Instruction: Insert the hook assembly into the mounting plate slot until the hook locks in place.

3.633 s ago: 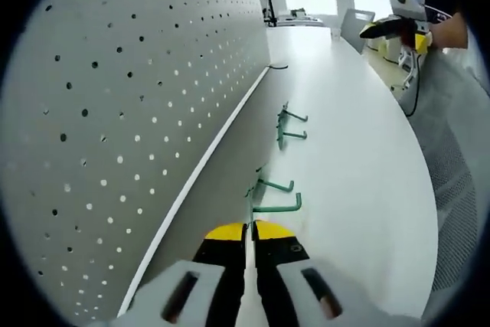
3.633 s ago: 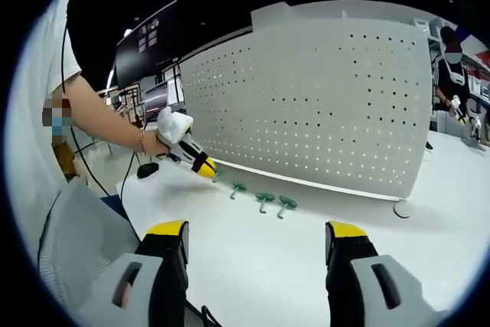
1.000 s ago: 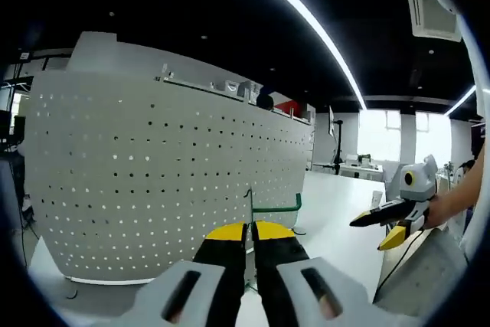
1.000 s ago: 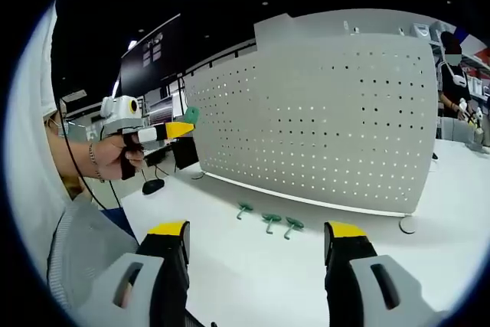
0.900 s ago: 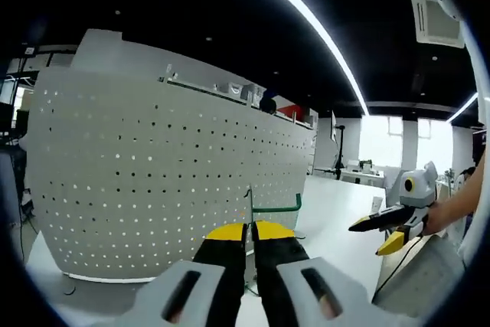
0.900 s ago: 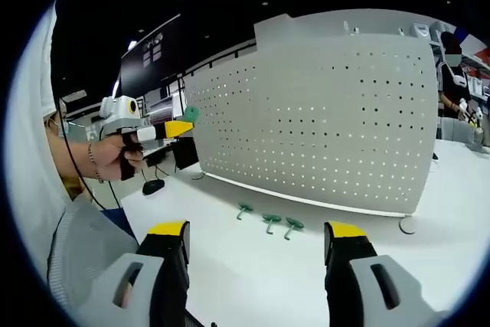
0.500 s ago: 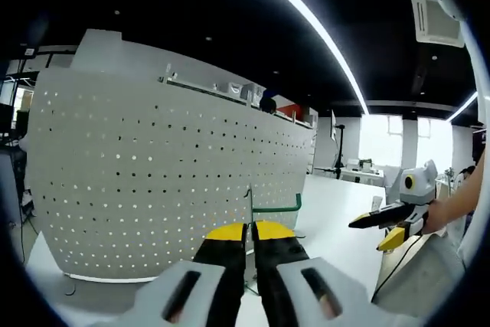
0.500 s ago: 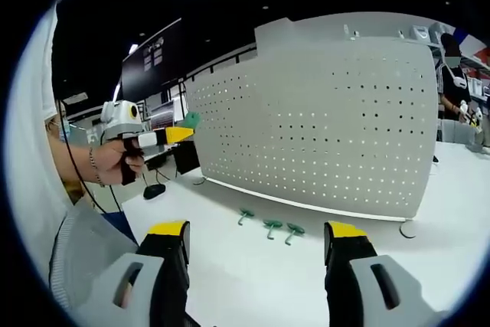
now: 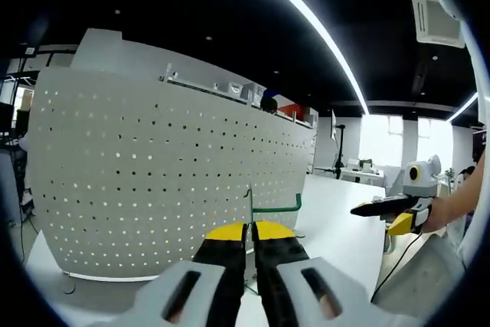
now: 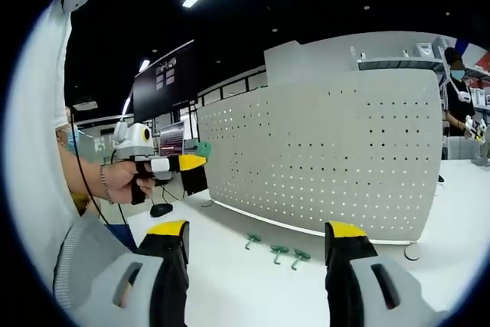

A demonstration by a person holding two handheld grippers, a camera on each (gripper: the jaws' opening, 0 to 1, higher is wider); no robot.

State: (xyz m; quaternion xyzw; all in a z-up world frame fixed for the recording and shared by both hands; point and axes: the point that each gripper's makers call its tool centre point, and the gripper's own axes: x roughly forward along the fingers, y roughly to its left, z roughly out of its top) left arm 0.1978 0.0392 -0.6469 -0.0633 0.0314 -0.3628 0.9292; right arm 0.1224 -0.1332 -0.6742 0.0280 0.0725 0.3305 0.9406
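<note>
My left gripper [image 9: 250,227] is shut on a green wire hook [image 9: 274,206], held in the air in front of the grey perforated mounting plate [image 9: 153,166]. In the right gripper view the left gripper [image 10: 193,161] shows in a person's hand, level with the plate's [image 10: 337,166] left end, the green hook [image 10: 203,148] at its tip and apart from the plate. My right gripper [image 10: 256,231] stands open with nothing between its fingers, well back from the plate. It [image 9: 380,214] also shows at the right of the left gripper view.
Three more green hooks [image 10: 277,250] lie on the white table [image 10: 253,289] just in front of the plate's foot. A dark monitor and a black mouse [image 10: 161,209] stand beyond the plate's left end. Another person works at the far right.
Since 3.6 s ago my left gripper has lifted the hook off the table and turned to face the plate. In the last second the right view has tipped upward; the hook stays apart from the plate.
</note>
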